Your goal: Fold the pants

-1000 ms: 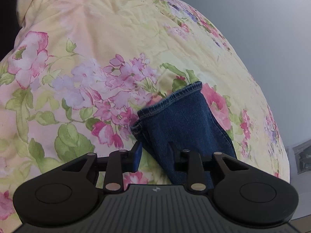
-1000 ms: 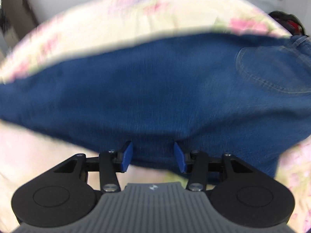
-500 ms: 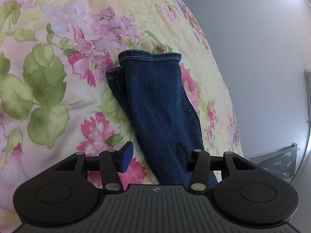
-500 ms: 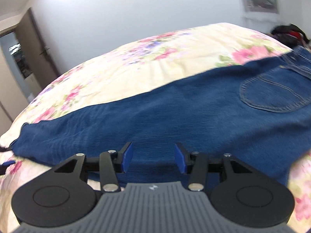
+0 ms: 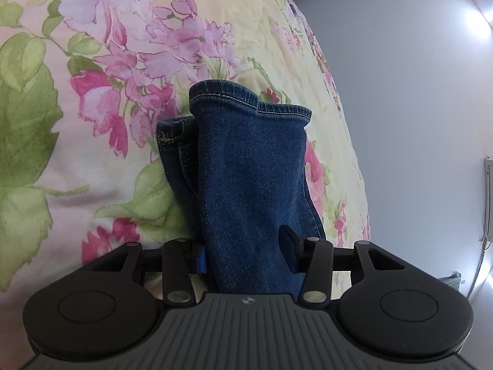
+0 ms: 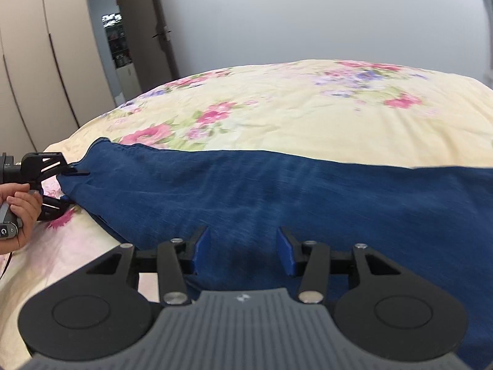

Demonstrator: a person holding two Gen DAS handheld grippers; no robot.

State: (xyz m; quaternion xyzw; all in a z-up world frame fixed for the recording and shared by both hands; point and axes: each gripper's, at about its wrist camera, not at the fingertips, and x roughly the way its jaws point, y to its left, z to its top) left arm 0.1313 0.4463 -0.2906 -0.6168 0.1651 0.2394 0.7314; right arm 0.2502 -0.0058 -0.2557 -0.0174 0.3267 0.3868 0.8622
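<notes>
Left tongs [image 5: 243, 254] spread wide, straddling the cuff end of the pants [image 5: 249, 166]; the leg fabric runs between the blue pads [image 5: 201, 259] without either clearly pressing it. Right tongs [image 6: 242, 251] likewise spread, held over mid-leg denim, pads apart and not gripping. Pants are dark blue denim, faint vertical streaking in the weave, yellow-tan stitching along the hems [image 5: 252, 103]. They lie on a bed under a quilted floral bedspread [image 5: 92, 92], pale yellow with pink and lilac blooms and green leaves, its surface softly puckered. Two leg ends stacked, upper one offset to the right, lower hem peeking out at left. In the right wrist view the long axis of the pants [image 6: 277, 191] runs left to right across the bed, cuffs toward the left where the left tongs [image 6: 66, 185] meet them, wider part off to the right edge. Person's left hand [image 6: 18, 212] grips that tool's handle. Fabric in the right view somewhat blurred. Grey wall [image 6: 308, 15] beyond the bed; beige wardrobe doors [image 6: 37, 61] and an open doorway [image 6: 118, 40] at left.
</notes>
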